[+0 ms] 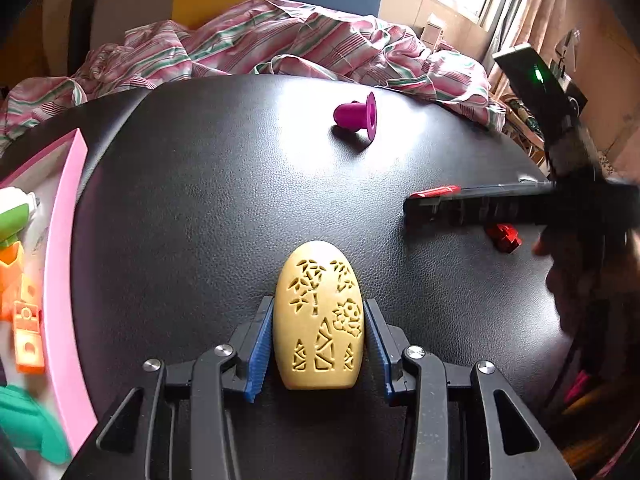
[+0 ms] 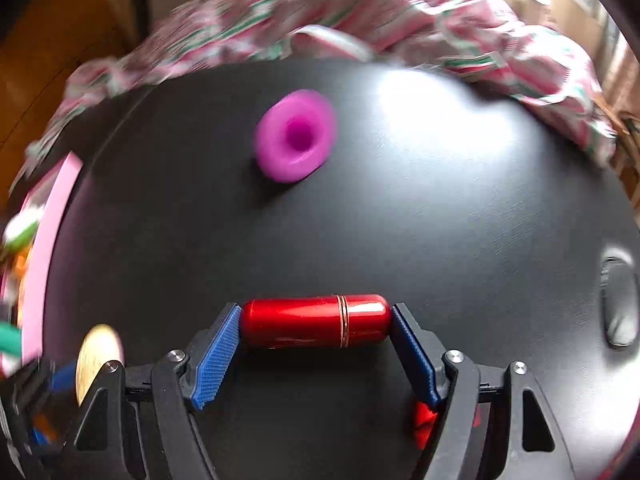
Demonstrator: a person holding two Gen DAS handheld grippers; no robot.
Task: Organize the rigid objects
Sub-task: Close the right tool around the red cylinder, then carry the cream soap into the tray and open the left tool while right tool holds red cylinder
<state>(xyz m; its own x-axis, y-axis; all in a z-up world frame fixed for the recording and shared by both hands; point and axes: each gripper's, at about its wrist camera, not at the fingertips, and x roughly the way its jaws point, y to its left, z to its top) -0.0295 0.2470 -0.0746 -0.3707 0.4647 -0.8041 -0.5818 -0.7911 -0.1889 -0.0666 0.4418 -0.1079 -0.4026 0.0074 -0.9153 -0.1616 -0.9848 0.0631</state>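
Blue-padded left gripper (image 1: 318,344) clamped on tan carved egg-shaped block (image 1: 319,316), long axis pointing away, over black leather-look tabletop (image 1: 224,184). Right gripper (image 2: 316,324) spans glossy red metal capsule (image 2: 316,321) end to end, axis crosswise between pads; probably gripped, blur hides contact. Pink bin (image 1: 64,240) left, nearer left gripper.

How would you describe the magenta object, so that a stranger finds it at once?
Look at the black table, towards its far edge near the striped cloth. There the magenta piece lies alone on its side: a short tube with a wide flange, unlike the red capsule.
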